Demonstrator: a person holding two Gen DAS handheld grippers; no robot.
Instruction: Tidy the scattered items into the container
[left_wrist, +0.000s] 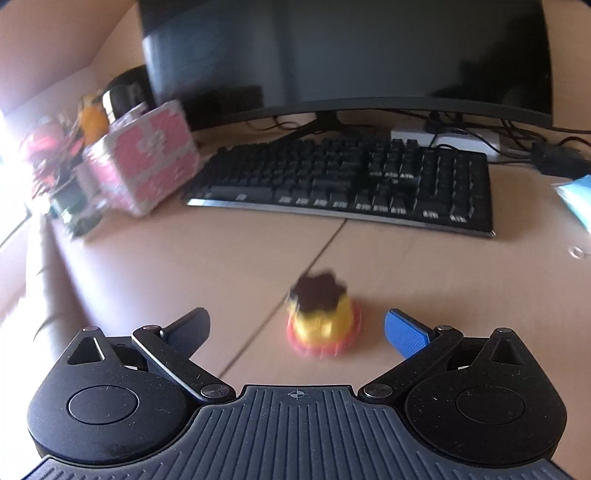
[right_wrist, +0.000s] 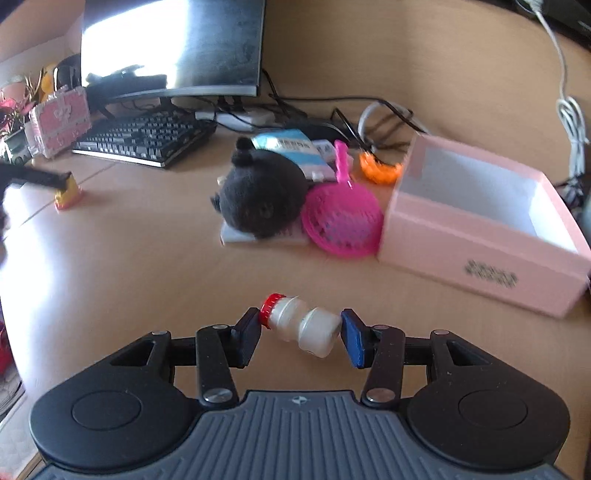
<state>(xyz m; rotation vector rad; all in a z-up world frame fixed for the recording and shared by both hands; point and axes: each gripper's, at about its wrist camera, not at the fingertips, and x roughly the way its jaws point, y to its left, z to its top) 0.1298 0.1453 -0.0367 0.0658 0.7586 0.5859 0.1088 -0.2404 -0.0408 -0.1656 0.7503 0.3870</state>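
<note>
Both claws lined up on separate items, nothing in the box yet.

Right claw (right_wrist: 300, 334) pinches the bottle (right_wrist: 301, 325) end to end, red cap at one pad, base at the other. That's a lengthwise hold, so likely to slip; whether it's off the tabletop (right_wrist: 147, 258) I can't tell. Pink box (right_wrist: 476, 254) sits open just ahead to the right, an easy drop. Left claw (left_wrist: 297, 330) is spread wide and holds nothing, straddling the toy (left_wrist: 321, 325) upright on the tabletop, spaced to close on its sides. Plush (right_wrist: 262, 195), sieve (right_wrist: 341, 221) and orange piece (right_wrist: 380, 170) wait beside the box.
</note>
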